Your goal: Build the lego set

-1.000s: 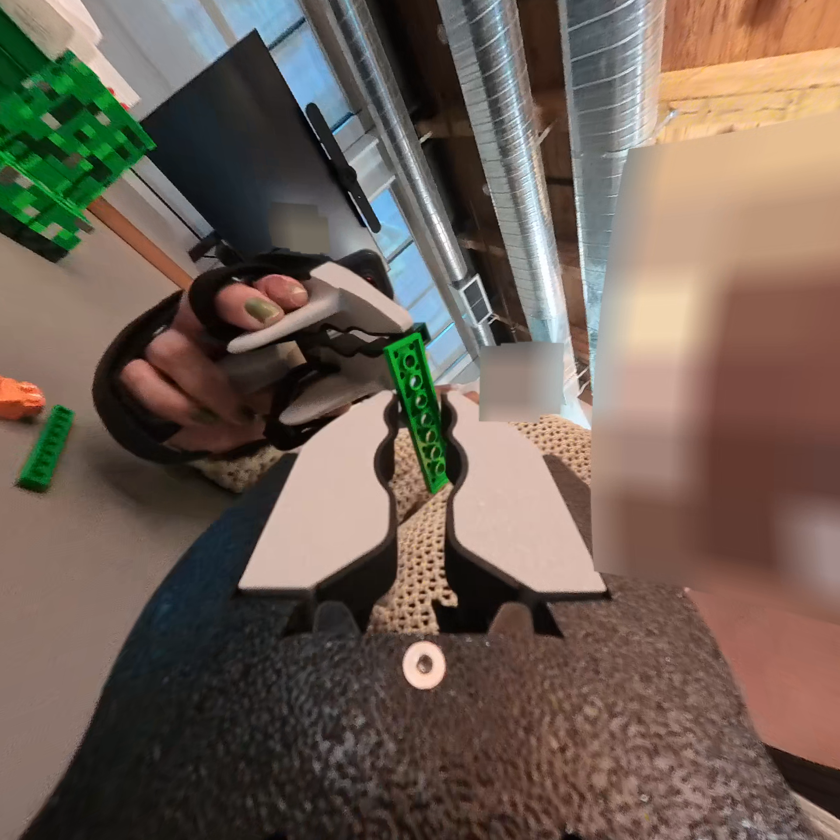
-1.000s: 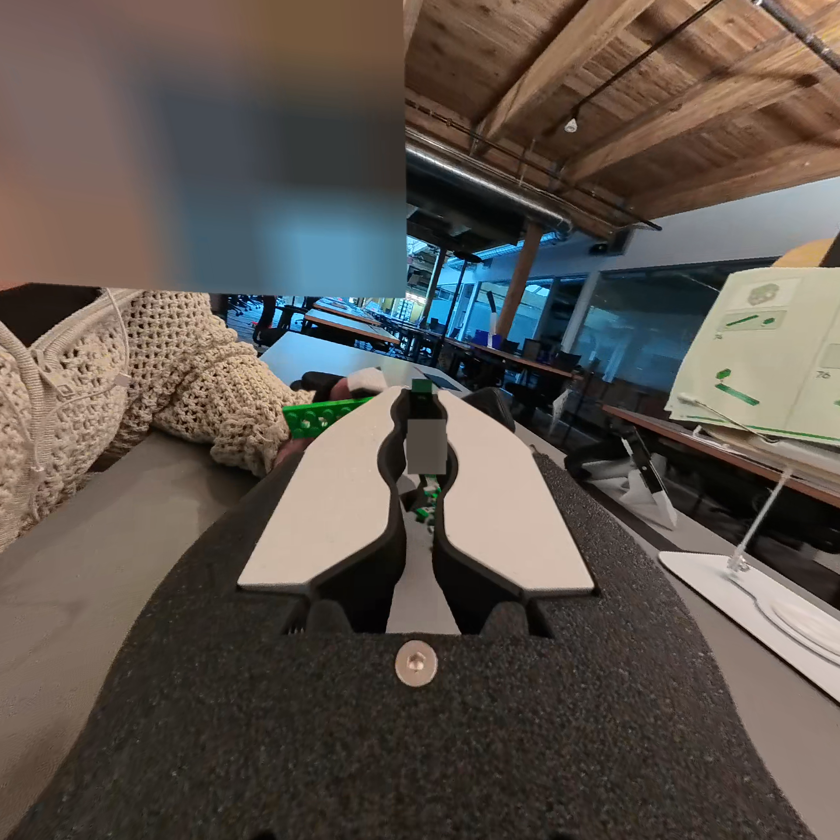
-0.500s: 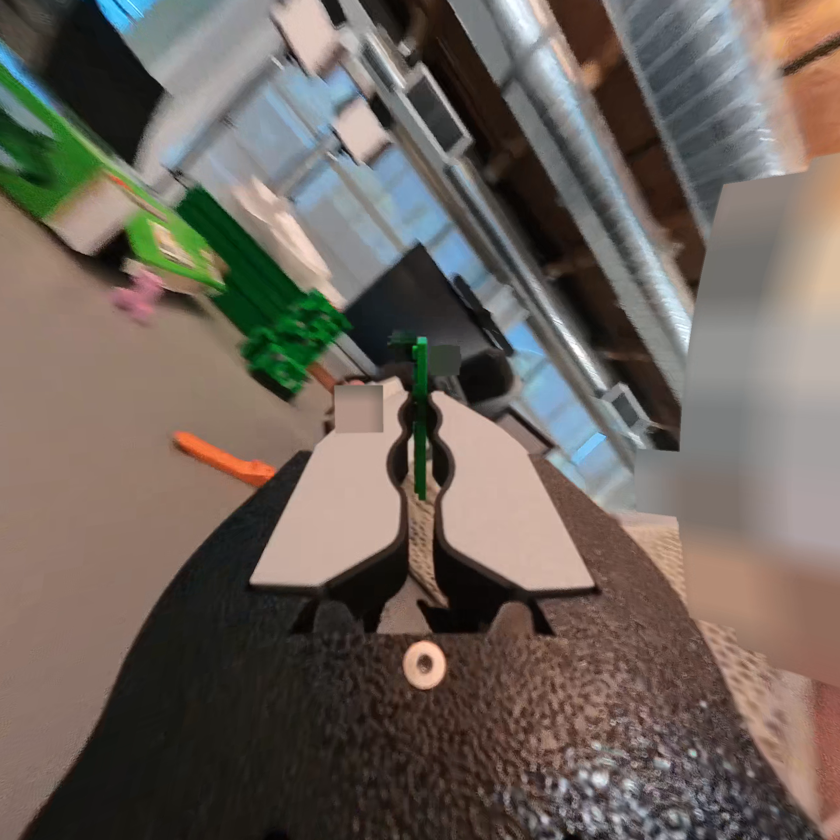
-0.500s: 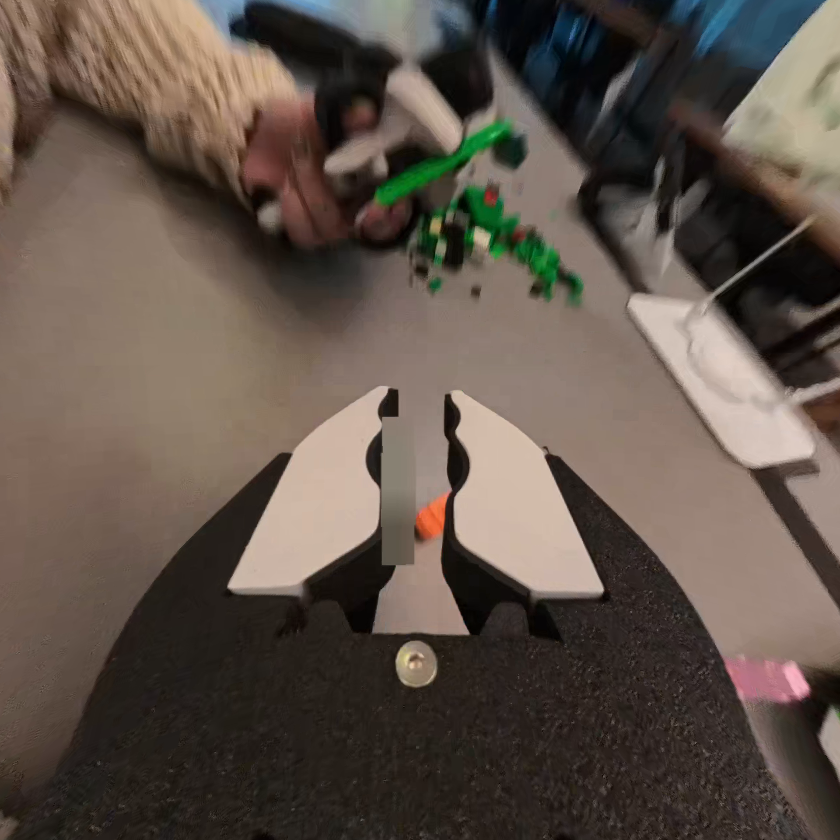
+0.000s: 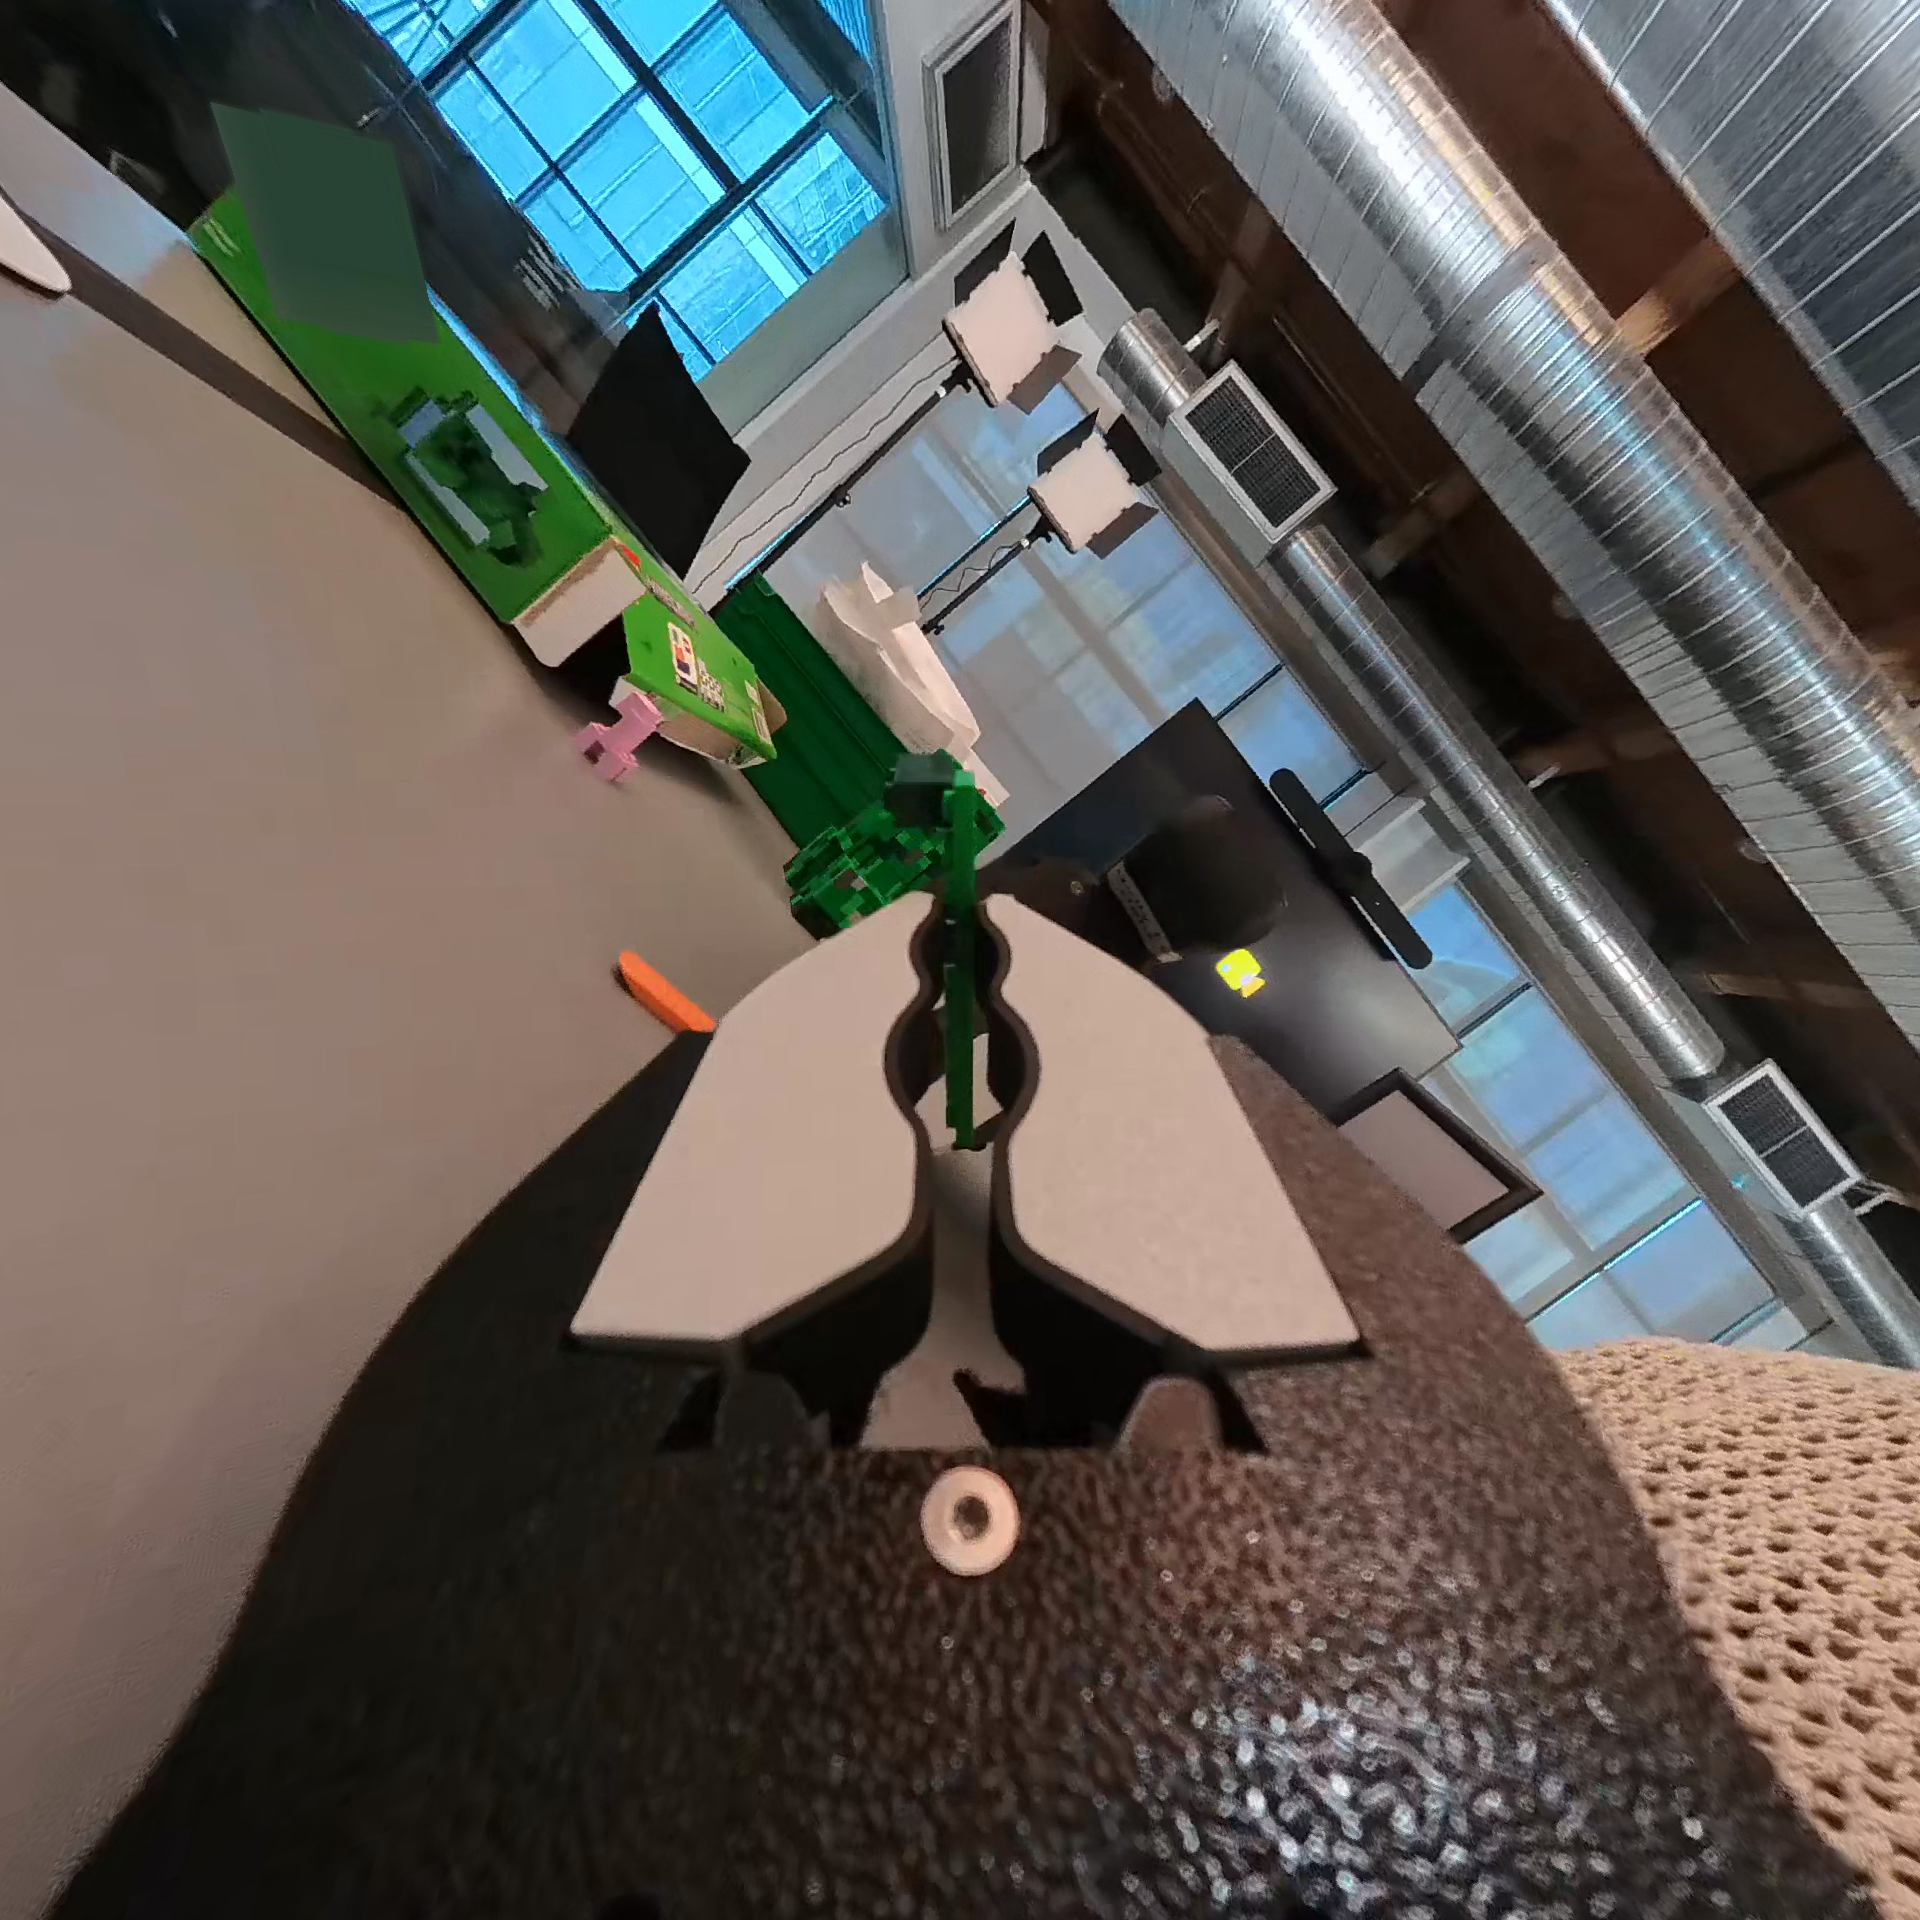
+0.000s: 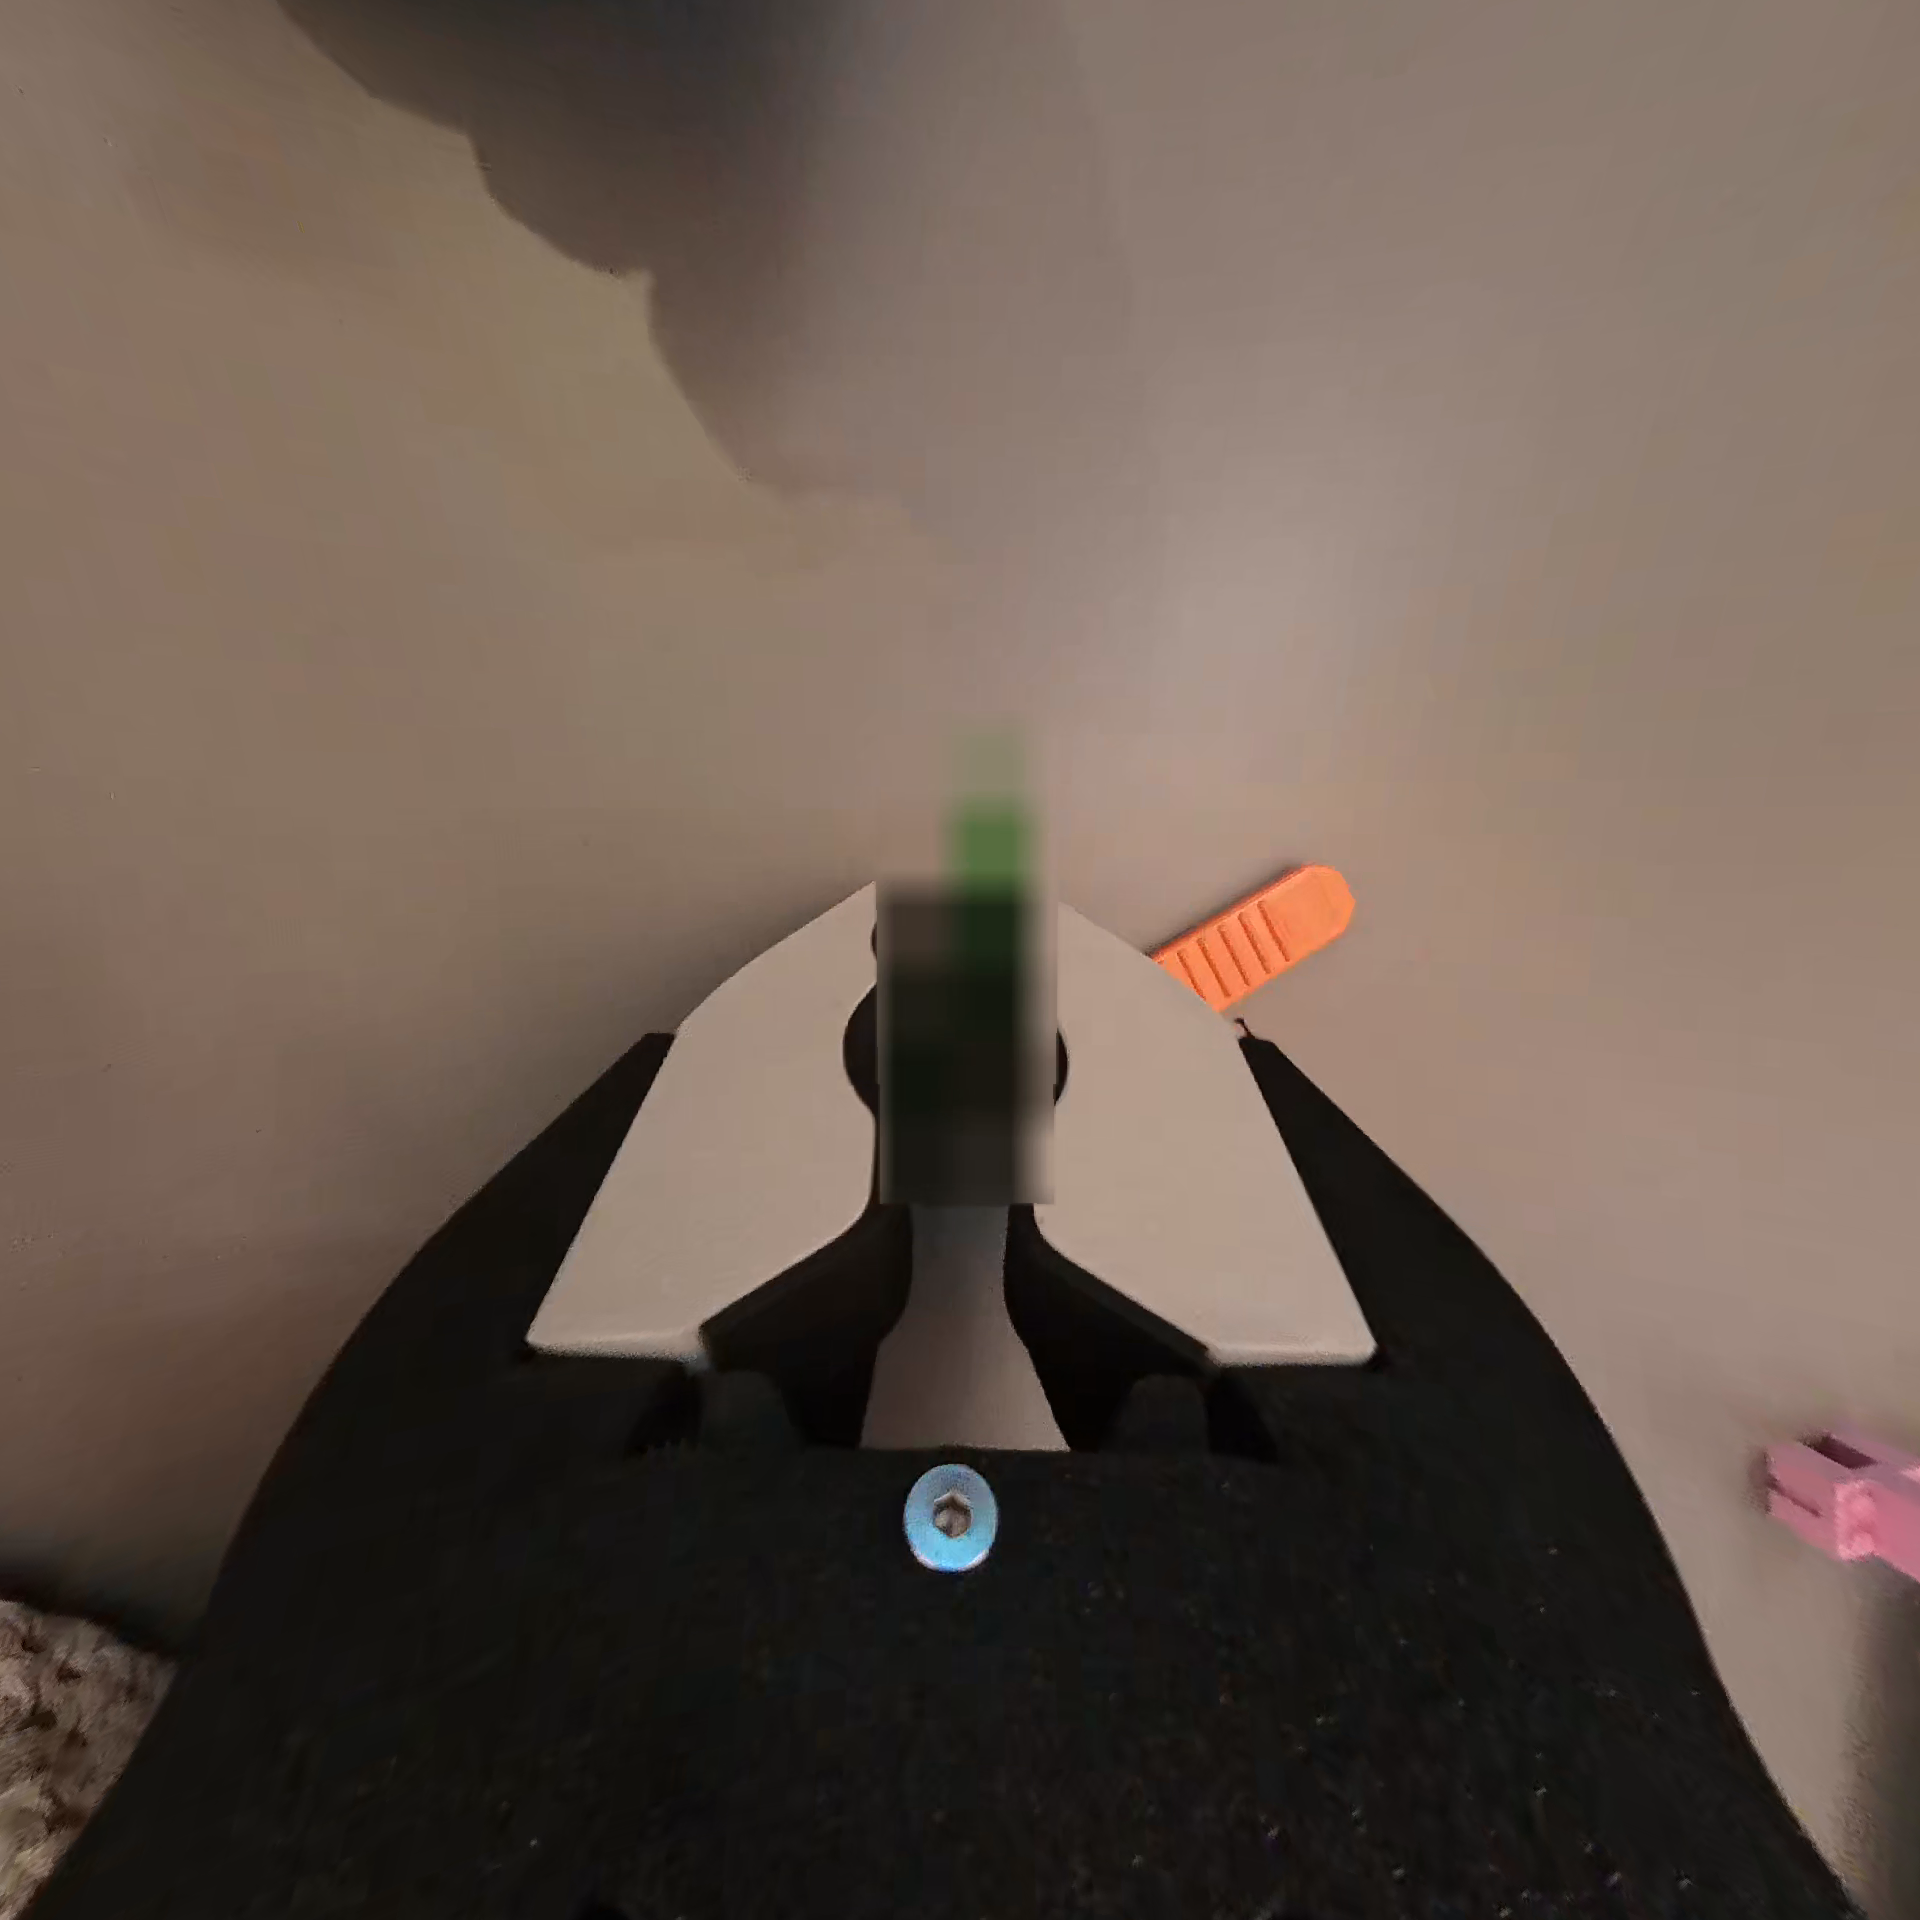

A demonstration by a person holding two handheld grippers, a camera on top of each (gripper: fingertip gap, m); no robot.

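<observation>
My left gripper is shut on a long thin green plate and holds it upright above the table. A small dark green block sits at the plate's top end. My right gripper points down at the grey table with its fingers apart. A blurred green piece lies on the table just past its tips. A mosaic patch hides the gap between the fingers. A partly built green model stands behind the left gripper's tips.
An orange brick separator lies just right of the right gripper's tips; it also shows in the left wrist view. A pink piece lies at the right, and shows farther off in the left wrist view. A green set box stands behind it. Across from one pair of fingers to the other is roughly 15 centimeters.
My right gripper let go of the small dark green block, which now sits on the plate's end, and swung down over the table. My left gripper turned away with the plate.
</observation>
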